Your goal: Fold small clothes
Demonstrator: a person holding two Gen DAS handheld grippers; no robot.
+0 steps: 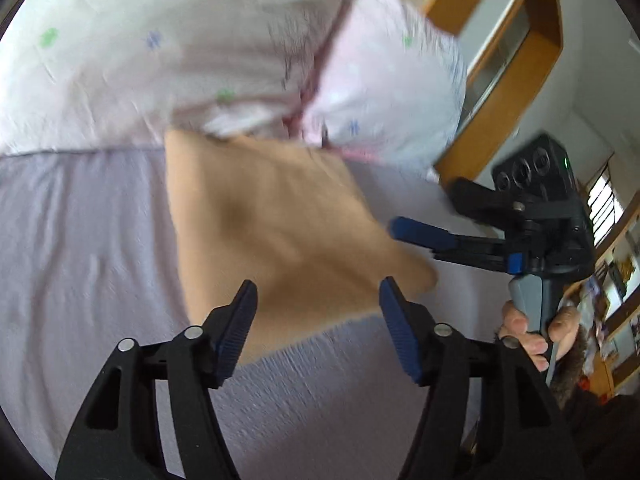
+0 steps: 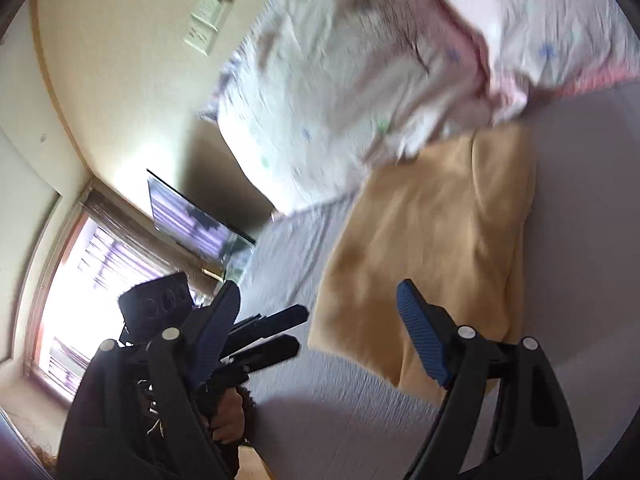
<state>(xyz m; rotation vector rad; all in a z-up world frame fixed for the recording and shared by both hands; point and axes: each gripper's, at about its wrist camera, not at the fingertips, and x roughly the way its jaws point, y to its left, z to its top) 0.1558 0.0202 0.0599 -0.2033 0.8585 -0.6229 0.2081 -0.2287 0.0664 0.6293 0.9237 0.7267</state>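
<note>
A folded tan garment [image 1: 272,216] lies flat on the lilac bed sheet [image 1: 80,248]. It also shows in the right wrist view [image 2: 436,232]. My left gripper [image 1: 318,292] is open and empty, hovering over the garment's near edge. My right gripper [image 2: 320,292] is open and empty, above the garment's near left corner. In the left wrist view the right gripper [image 1: 416,236] sits at the garment's right corner. In the right wrist view the left gripper [image 2: 296,330] appears at the left, off the cloth. Both views are motion blurred.
A white pillow with small blue and green flowers [image 1: 160,52] lies along the far edge of the garment, and also shows in the right wrist view [image 2: 360,80]. A wooden headboard [image 1: 516,92] stands at the right. A window [image 2: 80,276] and wall are at the left.
</note>
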